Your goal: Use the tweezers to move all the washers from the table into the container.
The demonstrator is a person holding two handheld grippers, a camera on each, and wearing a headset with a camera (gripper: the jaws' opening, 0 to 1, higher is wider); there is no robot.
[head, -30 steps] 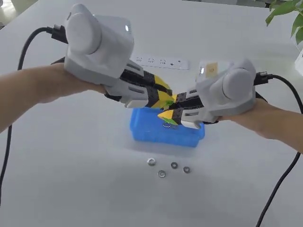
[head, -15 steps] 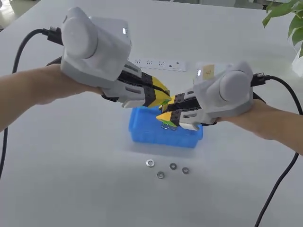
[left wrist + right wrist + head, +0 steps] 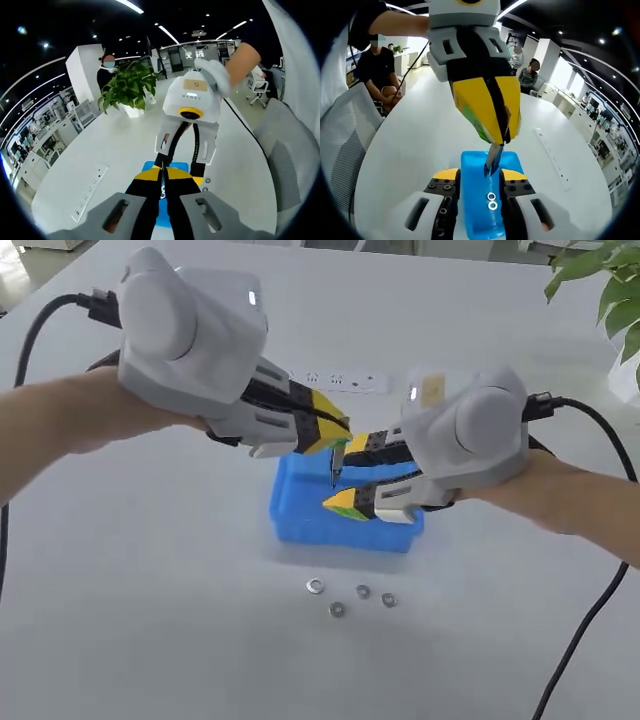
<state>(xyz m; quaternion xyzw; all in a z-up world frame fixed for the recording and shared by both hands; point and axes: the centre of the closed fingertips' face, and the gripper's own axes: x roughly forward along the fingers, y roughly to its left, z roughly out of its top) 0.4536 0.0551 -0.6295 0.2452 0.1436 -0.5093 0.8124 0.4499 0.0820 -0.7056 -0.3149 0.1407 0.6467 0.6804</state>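
Left fingers (image 3: 318, 425) pinch empty-looking tweezers (image 3: 492, 161) above the container (image 3: 300, 522); right fingers (image 3: 345, 502) straddle it, grip unclear. Next likely: tabletop (image 3: 150, 620) washers (image 3: 337, 610) short of them.

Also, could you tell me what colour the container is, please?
Bright blue. The container shows best in the right gripper view.

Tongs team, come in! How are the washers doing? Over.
Left tongs shut on tweezers over box. Right tongs clamp box. Two washers in, four washers on table. Nothing blocking.
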